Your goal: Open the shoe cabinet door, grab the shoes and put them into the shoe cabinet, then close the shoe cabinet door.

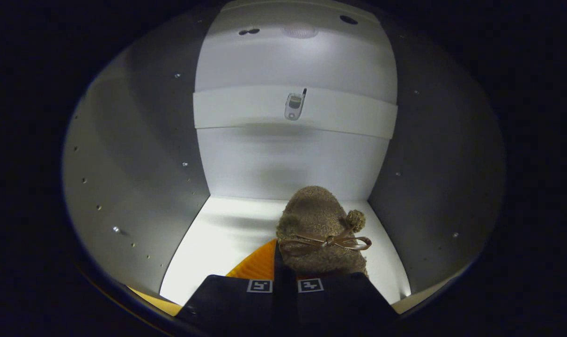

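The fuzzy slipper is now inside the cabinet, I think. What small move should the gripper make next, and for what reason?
Probably lower slightly and open. The gripper looks closed on the brown slipper, whose toe is already over the white shelf floor inside the cabinet. Whether its sole rests on the floor is unclear.

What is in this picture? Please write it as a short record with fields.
place: inside the white cabinet, tool reaching in
shoe: fuzzy brown slipper with a bow, resting on the cabinet floor
tool: fingers close together, pressed on the slipper's near end
back wall: white rail with a small metal fitting
side walls: rows of small holes
task state: shoe inside, not yet released
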